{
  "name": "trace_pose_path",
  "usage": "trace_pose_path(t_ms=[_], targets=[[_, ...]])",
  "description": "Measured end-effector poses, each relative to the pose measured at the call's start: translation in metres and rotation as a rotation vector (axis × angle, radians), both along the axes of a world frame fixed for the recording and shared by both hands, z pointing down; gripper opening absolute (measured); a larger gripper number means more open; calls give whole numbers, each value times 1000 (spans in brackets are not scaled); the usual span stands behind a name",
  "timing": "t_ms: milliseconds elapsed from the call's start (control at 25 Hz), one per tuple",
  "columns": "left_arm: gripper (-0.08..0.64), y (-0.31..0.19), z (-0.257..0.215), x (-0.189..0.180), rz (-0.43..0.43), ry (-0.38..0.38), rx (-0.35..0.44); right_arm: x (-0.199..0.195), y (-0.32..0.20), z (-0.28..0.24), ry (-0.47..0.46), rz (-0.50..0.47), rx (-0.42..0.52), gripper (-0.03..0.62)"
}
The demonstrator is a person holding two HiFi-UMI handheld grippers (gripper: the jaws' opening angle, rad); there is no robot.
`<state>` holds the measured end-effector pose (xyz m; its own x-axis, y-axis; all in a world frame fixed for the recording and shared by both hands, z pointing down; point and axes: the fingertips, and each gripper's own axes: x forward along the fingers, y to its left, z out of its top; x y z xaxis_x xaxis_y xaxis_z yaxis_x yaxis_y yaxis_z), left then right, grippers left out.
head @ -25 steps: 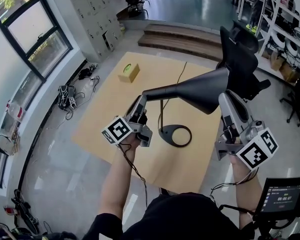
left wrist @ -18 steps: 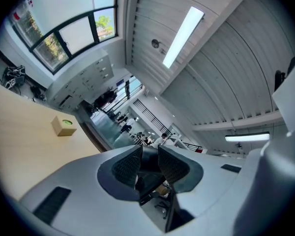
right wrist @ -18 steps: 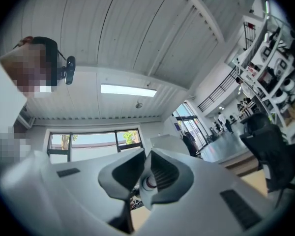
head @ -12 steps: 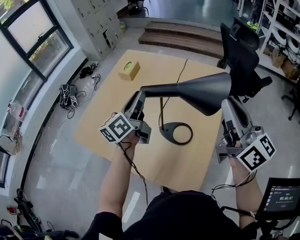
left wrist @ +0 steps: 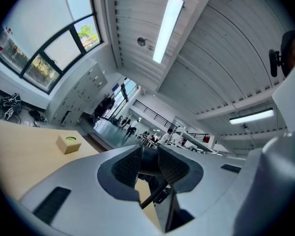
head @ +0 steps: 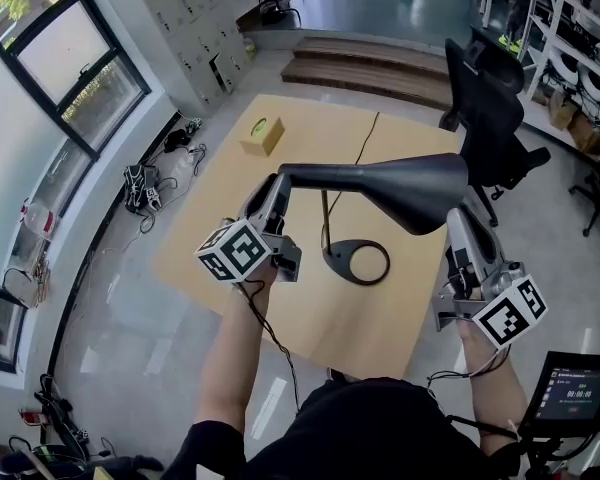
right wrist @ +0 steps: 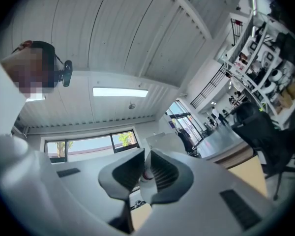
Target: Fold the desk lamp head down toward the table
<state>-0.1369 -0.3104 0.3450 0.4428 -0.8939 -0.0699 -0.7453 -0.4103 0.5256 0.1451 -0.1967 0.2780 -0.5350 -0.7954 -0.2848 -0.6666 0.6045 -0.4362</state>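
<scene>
Jaws of left gripper [left wrist: 148, 165] clamp one lamp [head: 405, 183].

A big window [head: 50, 58] with dark frames fills the upper left, and the grey floor [head: 110, 298] below it is shiny. A light wooden table [head: 220, 178] stands in the middle, with brown steps [head: 365, 68] at the top, a black chair [head: 490, 98] at the upper right and shelves [head: 580, 28] along the right edge. In the left gripper view, a long bright light [left wrist: 166, 28] shines near the top on the white ceiling [left wrist: 226, 43].

Head view steeply down; others upward
</scene>
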Motion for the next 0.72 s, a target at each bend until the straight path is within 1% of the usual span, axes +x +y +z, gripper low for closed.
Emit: trace_pose_path(t_ms=[160, 280, 440, 720], targets=[[118, 1, -4, -1, -8, -18, 14, 3, 2, 13, -9, 6, -11, 44], [118, 3, -8, -2, -17, -35, 19, 5, 5, 23, -56, -1, -26, 43], [118, 3, -15, -2, -29, -57, 29, 8, 5, 42, -135, -8, -76, 38], [118, 4, -30, -3, -45, -89, 58, 8, 6, 77, -189, -7, -163, 38]])
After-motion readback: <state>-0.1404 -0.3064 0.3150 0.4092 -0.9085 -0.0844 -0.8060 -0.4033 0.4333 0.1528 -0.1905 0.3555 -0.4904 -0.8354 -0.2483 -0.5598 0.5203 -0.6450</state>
